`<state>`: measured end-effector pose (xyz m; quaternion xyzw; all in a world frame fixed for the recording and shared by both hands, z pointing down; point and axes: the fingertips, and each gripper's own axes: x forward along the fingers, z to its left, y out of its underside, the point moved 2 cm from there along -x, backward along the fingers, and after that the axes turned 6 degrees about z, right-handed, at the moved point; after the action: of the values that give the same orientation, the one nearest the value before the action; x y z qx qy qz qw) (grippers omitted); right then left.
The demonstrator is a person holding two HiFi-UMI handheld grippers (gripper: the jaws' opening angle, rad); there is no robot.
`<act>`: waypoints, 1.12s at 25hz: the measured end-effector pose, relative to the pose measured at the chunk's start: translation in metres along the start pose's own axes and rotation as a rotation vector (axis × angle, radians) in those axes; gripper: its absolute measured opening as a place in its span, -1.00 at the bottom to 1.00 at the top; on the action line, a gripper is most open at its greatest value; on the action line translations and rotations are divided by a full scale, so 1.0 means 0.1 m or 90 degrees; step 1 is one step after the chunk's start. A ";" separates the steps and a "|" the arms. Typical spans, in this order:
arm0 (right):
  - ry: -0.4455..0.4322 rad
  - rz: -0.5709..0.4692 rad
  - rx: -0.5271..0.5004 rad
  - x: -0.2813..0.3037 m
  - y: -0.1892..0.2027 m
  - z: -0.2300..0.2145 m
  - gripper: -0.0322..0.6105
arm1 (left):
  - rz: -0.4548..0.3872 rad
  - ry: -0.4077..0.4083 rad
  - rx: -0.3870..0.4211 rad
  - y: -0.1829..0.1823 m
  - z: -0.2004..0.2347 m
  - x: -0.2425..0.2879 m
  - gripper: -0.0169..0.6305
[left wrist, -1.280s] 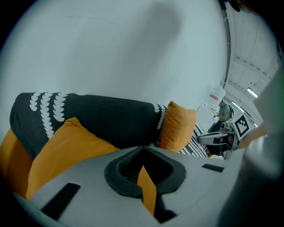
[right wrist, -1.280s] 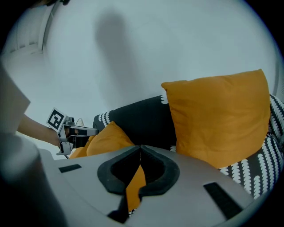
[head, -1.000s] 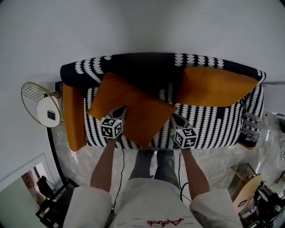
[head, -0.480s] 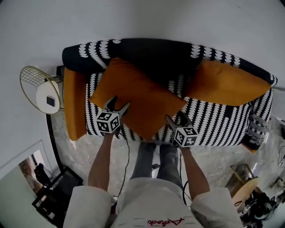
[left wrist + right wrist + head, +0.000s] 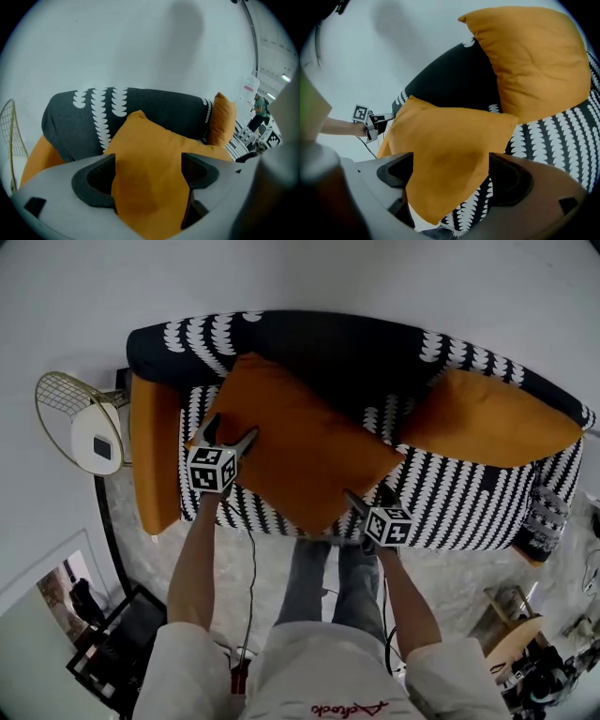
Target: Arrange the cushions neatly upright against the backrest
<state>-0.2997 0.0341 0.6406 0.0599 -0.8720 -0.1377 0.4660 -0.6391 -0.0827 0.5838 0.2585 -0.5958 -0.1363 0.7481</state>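
A black sofa with white scallop print has its backrest (image 5: 356, 348) along the white wall. One orange cushion (image 5: 300, 451) leans tilted, corner up, against the backrest at centre-left. A second orange cushion (image 5: 487, 418) leans at the right. My left gripper (image 5: 230, 427) is at the first cushion's left corner, its jaws opening with the orange cushion (image 5: 150, 150) between them. My right gripper (image 5: 367, 495) is at the lower right corner, its jaws also opening around the cushion (image 5: 450, 136). In the right gripper view the second cushion (image 5: 534, 61) stands above, and the left gripper (image 5: 377, 123) shows far left.
An orange armrest (image 5: 155, 460) closes the sofa's left end. Beside it stands a round gold wire side table (image 5: 80, 427) with a white object on it. The person's legs (image 5: 323, 577) stand at the seat's front edge. Clutter lies on the marble floor at lower right (image 5: 553, 652).
Both grippers went from shut on the cushion's corners to spread jaws. The left gripper moved up and left. The cushion now sits higher against the backrest.
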 end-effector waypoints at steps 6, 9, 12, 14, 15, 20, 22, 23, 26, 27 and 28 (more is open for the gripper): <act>0.038 0.024 0.060 0.33 0.08 -0.21 0.78 | 0.060 -0.008 0.060 -0.09 0.35 0.29 0.43; 0.053 0.033 0.061 0.45 0.06 -0.29 0.82 | 0.067 0.001 0.044 -0.05 0.39 0.40 0.49; 0.057 0.041 0.063 0.59 0.04 -0.34 0.82 | 0.059 0.001 0.038 0.00 0.41 0.51 0.49; 0.048 0.052 0.061 0.65 0.02 -0.36 0.82 | 0.062 0.004 0.038 0.02 0.42 0.57 0.49; 0.042 0.057 0.061 0.68 0.00 -0.37 0.82 | 0.066 0.007 0.037 0.02 0.43 0.60 0.49; 0.037 0.069 0.061 0.78 -0.01 -0.39 0.82 | 0.074 0.013 0.037 0.04 0.46 0.69 0.48; 0.041 0.066 0.061 0.79 -0.01 -0.38 0.82 | 0.067 0.012 0.037 0.04 0.46 0.68 0.48; 0.042 0.065 0.060 0.79 -0.01 -0.37 0.81 | 0.066 0.012 0.036 0.04 0.46 0.67 0.48; 0.036 0.066 0.058 0.76 0.00 -0.34 0.80 | 0.078 0.024 0.036 0.06 0.40 0.65 0.36; 0.029 0.067 0.055 0.76 0.00 -0.30 0.72 | 0.082 0.030 0.038 0.07 0.37 0.64 0.21; 0.020 0.068 0.050 0.75 -0.02 -0.26 0.52 | 0.085 0.036 0.042 0.07 0.35 0.63 0.07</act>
<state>-0.3202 0.0097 0.7135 0.0337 -0.8714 -0.0775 0.4833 -0.6573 -0.1170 0.6445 0.2464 -0.5946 -0.0597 0.7630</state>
